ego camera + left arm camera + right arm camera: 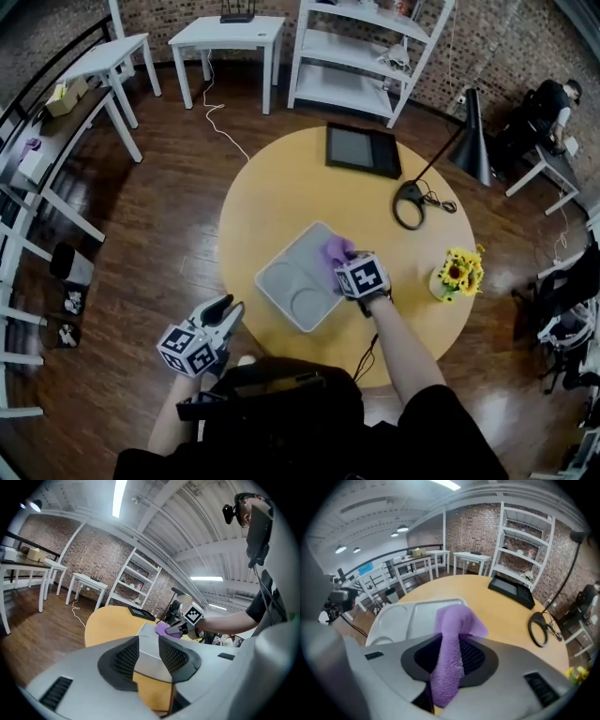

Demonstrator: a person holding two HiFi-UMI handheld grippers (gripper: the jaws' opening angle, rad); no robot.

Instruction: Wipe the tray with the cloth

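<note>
cloth at tray's right edge, left gripper apart

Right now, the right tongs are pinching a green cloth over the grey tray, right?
Not green: the cloth is purple, as the right gripper view shows. The right tongs do pinch it over the grey tray.
</note>
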